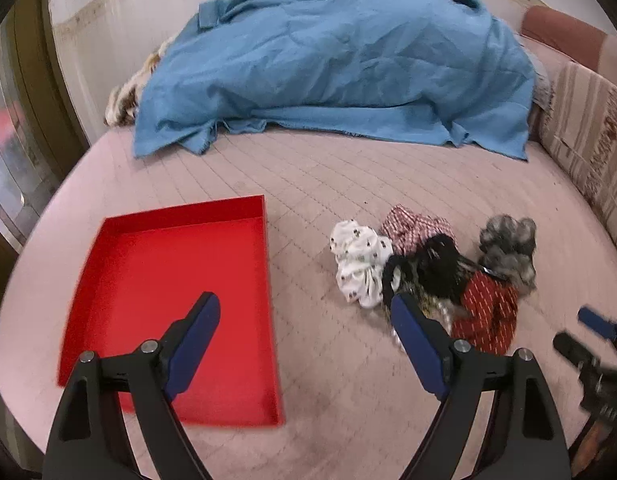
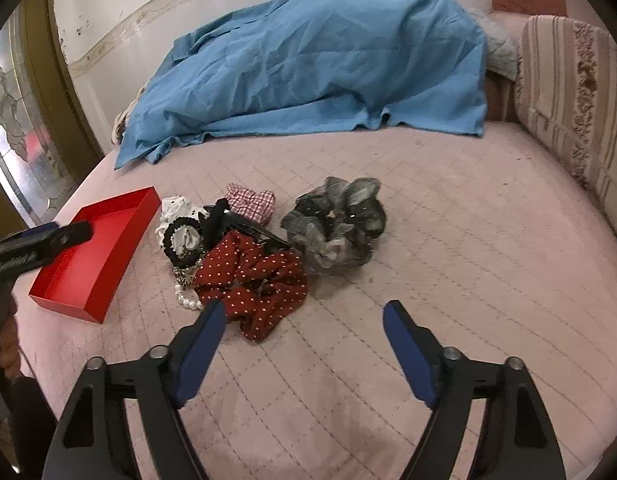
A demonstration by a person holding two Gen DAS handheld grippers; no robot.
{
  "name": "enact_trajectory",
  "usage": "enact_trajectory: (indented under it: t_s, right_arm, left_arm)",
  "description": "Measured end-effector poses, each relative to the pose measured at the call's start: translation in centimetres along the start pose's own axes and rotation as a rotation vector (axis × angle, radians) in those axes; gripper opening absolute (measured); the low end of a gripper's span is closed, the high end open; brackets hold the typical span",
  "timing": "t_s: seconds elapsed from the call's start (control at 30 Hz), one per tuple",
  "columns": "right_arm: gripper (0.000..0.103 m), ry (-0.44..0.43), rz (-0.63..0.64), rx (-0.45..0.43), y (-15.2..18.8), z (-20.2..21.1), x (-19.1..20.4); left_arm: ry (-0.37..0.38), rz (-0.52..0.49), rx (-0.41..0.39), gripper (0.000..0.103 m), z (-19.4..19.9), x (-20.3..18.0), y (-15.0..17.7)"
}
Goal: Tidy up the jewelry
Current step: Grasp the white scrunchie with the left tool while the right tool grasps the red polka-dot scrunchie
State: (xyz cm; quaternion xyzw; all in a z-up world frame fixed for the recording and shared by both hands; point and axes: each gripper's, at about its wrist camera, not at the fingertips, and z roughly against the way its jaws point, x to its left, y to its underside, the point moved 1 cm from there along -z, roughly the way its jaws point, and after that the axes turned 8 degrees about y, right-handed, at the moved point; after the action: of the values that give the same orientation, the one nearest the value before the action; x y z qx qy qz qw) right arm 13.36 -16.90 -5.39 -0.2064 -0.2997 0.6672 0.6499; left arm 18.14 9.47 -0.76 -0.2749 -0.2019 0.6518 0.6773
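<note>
An empty red tray (image 1: 244,360) lies on the pink bed; it also shows in the right wrist view (image 2: 104,248). Right of it is a pile of hair accessories: a white scrunchie (image 1: 358,264), a checked pink scrunchie (image 1: 412,228), a black hair tie (image 2: 182,236), a black claw clip (image 2: 224,220), a red dotted scrunchie (image 2: 254,280), a grey scrunchie (image 2: 336,224) and a pearl bracelet (image 2: 188,300). My left gripper (image 1: 306,310) is open and empty, between tray and pile. My right gripper (image 2: 304,312) is open and empty, just in front of the red scrunchie.
A blue cloth (image 1: 328,64) covers a heap at the back of the bed. A striped sofa arm (image 2: 568,92) borders the right side. A wall and a door frame (image 2: 48,80) stand at the left.
</note>
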Motion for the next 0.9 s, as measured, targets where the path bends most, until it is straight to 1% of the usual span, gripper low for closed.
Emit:
enact_trajectory:
  t_s: [0.13,0.2,0.3,0.4,0.53,0.6,0.67,0.73,0.77,0.8,0.83,0.87,0.9]
  right_arm:
    - [0.074,-0.035,-0.007,0.032,-0.2,-1.9,0.5]
    - [0.072,-0.051,-0.017,0.050,-0.4,-3.0,0.7]
    - [0.068,-0.071,-0.029,0.070,-0.7,-4.4,1.1]
    - [0.068,-0.086,-0.041,0.084,-0.9,-5.5,1.3]
    - [0.068,-0.099,-0.046,0.097,-1.0,-6.5,1.8]
    - [0.068,-0.101,-0.039,0.100,-1.0,-6.8,2.2]
    - [0.068,-0.101,-0.035,0.101,-1.0,-7.0,2.4]
    - [0.066,-0.093,-0.033,0.103,-1.0,-7.2,2.7]
    - [0.064,-0.091,-0.035,0.103,-0.9,-7.2,2.7]
    - [0.056,-0.089,-0.039,0.107,-0.9,-7.3,2.8]
    - [0.045,-0.092,-0.043,0.112,-0.9,-7.4,2.7]
    - [0.039,-0.102,-0.051,0.119,-0.8,-7.6,2.6]
    - [0.026,-0.110,-0.057,0.125,-0.8,-7.6,2.6]
  left_arm:
    - [0.038,0.052,0.045,0.087,-3.1,0.9,-1.7]
    - [0.064,0.074,0.067,0.087,-4.6,1.3,-2.4]
    - [0.118,0.113,0.095,0.087,-6.5,1.8,-3.4]
    - [0.157,0.139,0.123,0.087,-8.5,2.1,-4.3]
    - [0.192,0.167,0.167,0.087,-10.9,2.5,-4.9]
    - [0.218,0.178,0.189,0.087,-11.8,2.5,-4.8]
    - [0.233,0.173,0.195,0.087,-12.2,2.2,-4.9]
    - [0.255,0.173,0.212,0.075,-12.5,1.8,-4.8]
    - [0.262,0.170,0.228,0.056,-12.7,1.6,-4.7]
    - [0.268,0.167,0.249,0.030,-13.0,1.3,-4.6]
    - [0.275,0.169,0.269,0.018,-13.2,1.2,-4.4]
    - [0.272,0.172,0.274,0.013,-13.4,1.2,-4.4]
    - [0.265,0.171,0.259,0.013,-13.1,1.1,-4.4]
